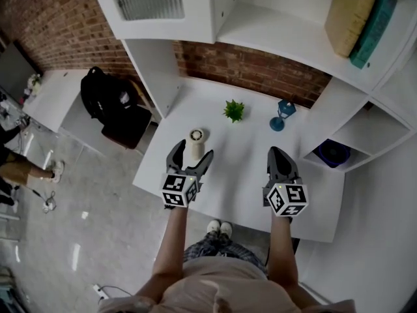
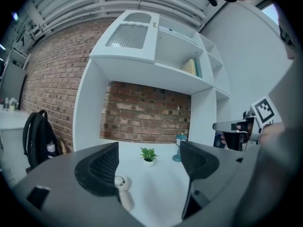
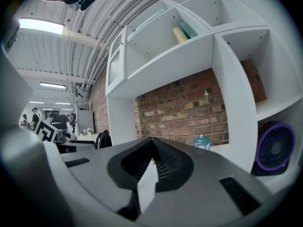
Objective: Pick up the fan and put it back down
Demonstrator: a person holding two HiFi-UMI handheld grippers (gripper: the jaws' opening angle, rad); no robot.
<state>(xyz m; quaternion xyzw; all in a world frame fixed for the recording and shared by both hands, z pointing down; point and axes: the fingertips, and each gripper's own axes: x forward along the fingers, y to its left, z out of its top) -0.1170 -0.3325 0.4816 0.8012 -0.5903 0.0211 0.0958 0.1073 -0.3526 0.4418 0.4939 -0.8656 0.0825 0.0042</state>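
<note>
Over the white desk's (image 1: 241, 175) front edge we hold: left gripper (image 1: 194, 150), jaws wide apart, empty; right gripper (image 1: 279, 152), jaws together, empty. Small white fan (image 1: 196, 137) stands just ahead of the left jaws, with bare surface to its right. Potted plant (image 1: 234, 110) and teal lamp (image 1: 282, 114) stand near the back edge.

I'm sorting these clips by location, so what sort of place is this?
Probably an open-plan office or lab with a home-style desk corner set up in it: a white desk and shelf unit against a brick wall, bare ceiling pipes, and people farther back.
</note>
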